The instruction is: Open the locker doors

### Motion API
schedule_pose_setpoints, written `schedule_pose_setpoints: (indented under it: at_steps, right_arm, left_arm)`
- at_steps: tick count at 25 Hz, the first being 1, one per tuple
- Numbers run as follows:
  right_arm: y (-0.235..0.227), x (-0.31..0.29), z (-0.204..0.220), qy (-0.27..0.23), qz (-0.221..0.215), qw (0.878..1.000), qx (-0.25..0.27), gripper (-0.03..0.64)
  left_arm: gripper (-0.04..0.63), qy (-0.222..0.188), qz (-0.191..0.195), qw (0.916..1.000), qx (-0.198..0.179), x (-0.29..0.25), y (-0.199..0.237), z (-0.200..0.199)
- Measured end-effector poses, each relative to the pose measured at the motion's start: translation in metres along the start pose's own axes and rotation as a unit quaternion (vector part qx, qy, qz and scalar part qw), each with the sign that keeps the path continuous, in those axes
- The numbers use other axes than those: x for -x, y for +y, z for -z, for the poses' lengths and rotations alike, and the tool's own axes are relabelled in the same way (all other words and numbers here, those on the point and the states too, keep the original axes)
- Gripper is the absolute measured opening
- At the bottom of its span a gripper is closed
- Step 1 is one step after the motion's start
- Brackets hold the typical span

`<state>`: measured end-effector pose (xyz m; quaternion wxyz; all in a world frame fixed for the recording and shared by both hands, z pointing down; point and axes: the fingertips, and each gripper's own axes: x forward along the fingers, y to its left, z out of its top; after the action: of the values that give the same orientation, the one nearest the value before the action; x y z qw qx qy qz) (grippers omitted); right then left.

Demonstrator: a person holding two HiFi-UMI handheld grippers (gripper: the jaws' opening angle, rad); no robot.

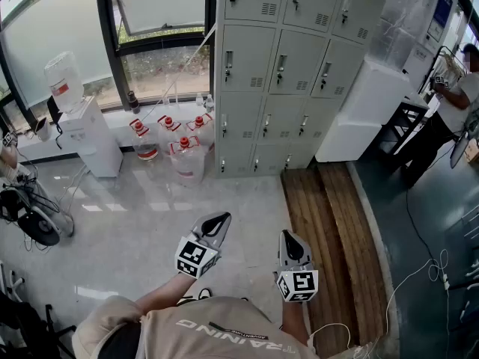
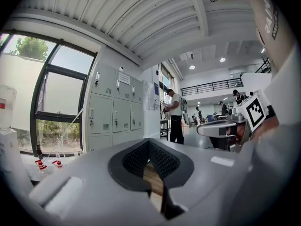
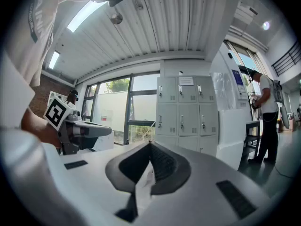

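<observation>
- Lockers (image 1: 281,66) stand against the far wall, just right of the window, a grey bank several rows high.
- Every door that shows is shut with its handle untouched, so by the look of it nothing of the task is done and all the opening is left.
- Left gripper (image 1: 218,222) is held low and near the person, well apart from the lockers. Its jaws are closed together at the tips with nothing between them.
- Right gripper (image 1: 288,239) is held beside it over the near end of the wooden floor strip (image 1: 322,223). Its jaws are likewise closed and empty.
- Both will likely have to be carried forward across the floor before any handle can be reached.
- Water jugs (image 1: 185,155) crowd the floor at the left foot of the lockers, so the lowest left doors have little room in front.
- A white cabinet (image 1: 363,111) stands just beside the right edge of the lockers, and doors there may swing close to it.
- The pale floor and the wooden strip straight ahead give an open path.
- A water dispenser (image 1: 90,137) stands far left by the window and another person (image 1: 453,99) far right, both well clear of that path.
</observation>
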<state>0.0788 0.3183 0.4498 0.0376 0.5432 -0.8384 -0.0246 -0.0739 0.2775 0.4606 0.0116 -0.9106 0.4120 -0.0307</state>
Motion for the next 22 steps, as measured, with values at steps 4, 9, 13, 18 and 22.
schedule_pose_setpoints:
  at_steps: [4, 9, 13, 18, 22]
  right_arm:
    - [0.018, 0.008, 0.009, 0.013, -0.015, 1.000, -0.015, 0.011]
    - [0.024, 0.014, 0.003, 0.009, -0.019, 1.000, -0.001, 0.011]
    - [0.020, 0.022, 0.006, 0.012, -0.017, 1.000, -0.006, 0.011]
    - [0.010, 0.032, 0.019, 0.026, -0.024, 0.999, -0.017, 0.011]
    - [0.004, 0.033, 0.023, 0.023, -0.040, 0.999, -0.025, 0.011]
  left_arm:
    - [0.006, 0.027, -0.010, 0.9996, 0.005, 0.021, -0.002, 0.007]
    - [0.006, 0.022, -0.010, 0.9997, 0.003, 0.018, -0.003, -0.001]
    - [0.006, 0.028, -0.004, 0.9996, 0.004, 0.016, -0.011, 0.001]
    - [0.006, 0.035, -0.007, 0.9992, 0.018, 0.009, -0.028, 0.004]
    - [0.006, 0.042, -0.027, 0.9986, 0.018, 0.009, -0.029, 0.010]
